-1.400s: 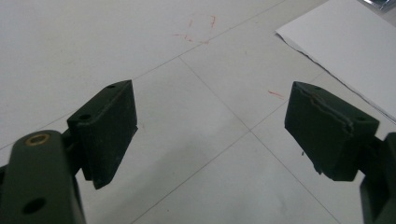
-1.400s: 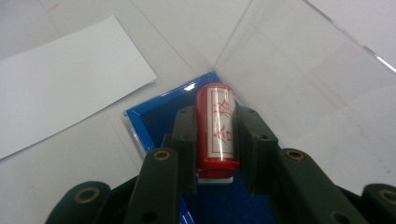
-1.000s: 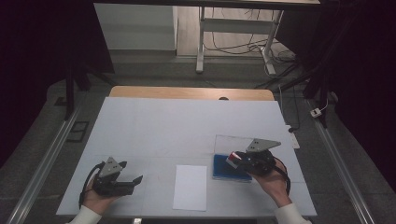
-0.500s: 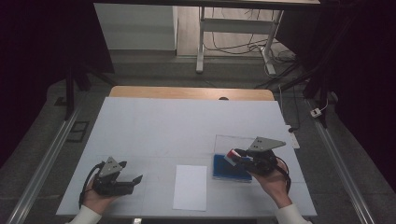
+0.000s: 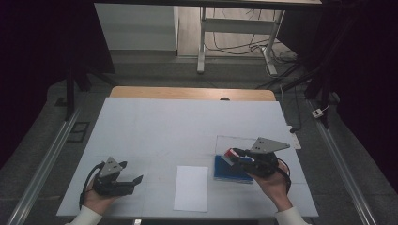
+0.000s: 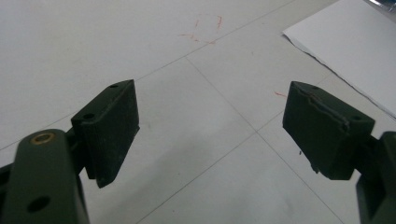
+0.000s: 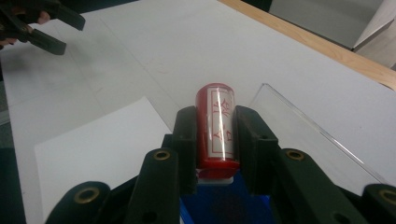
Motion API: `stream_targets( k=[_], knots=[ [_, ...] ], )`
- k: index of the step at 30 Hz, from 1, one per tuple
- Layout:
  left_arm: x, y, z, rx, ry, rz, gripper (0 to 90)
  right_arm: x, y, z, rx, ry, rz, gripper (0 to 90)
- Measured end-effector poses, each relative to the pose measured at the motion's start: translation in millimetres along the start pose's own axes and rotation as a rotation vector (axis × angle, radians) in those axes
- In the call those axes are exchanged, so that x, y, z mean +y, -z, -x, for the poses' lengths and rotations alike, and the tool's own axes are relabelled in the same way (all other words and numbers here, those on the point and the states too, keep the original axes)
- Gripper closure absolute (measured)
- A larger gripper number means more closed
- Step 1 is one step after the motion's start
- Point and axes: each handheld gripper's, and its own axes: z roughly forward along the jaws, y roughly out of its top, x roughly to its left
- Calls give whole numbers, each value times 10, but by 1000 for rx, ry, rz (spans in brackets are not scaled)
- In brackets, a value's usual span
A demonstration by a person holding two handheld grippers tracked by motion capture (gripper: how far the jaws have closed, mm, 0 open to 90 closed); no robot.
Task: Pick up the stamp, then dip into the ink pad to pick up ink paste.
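My right gripper [image 5: 238, 155] is shut on a red cylindrical stamp [image 7: 216, 126] with a white label bearing red characters; its jaws press on both of its sides. The stamp [image 5: 231, 153] hangs just above a blue ink pad box [image 5: 230, 170] at the table's front right. A white sheet of paper [image 5: 191, 187] lies left of the box, near the front edge. My left gripper [image 5: 133, 183] rests at the front left with its jaws wide apart, and nothing is between its fingertips [image 6: 111, 126], only bare table.
A clear plastic lid [image 7: 308, 133] lies on the table beyond the blue box. The white table [image 5: 178, 126] has a wooden far edge [image 5: 192, 93]. Metal rails run along both sides. Table legs and cables stand on the floor behind.
My right gripper has risen slightly with the red stamp, lifting it off the blue box. The left gripper has stayed in place.
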Motion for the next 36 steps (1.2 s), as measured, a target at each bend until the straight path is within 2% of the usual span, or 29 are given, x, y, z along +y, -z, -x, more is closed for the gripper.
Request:
stream_targets(
  k=[13, 19, 26, 29, 36],
  knots=[
    [2, 0, 8, -4, -1, 1, 188, 79, -74, -132, 16, 22, -8, 705],
    [4, -4, 7, -4, -3, 0, 188, 66, -82, -109, 10, 14, -19, 705],
    [6, 5, 8, -2, -2, 3, 188, 46, -120, -85, -12, 17, -79, 704],
    [2, 12, 6, -4, -2, 4, 188, 16, -168, -58, -18, 2, -104, 705],
    [-3, 20, 5, -8, -4, 3, 188, -80, -270, 26, -62, -3, -183, 705]
  ],
)
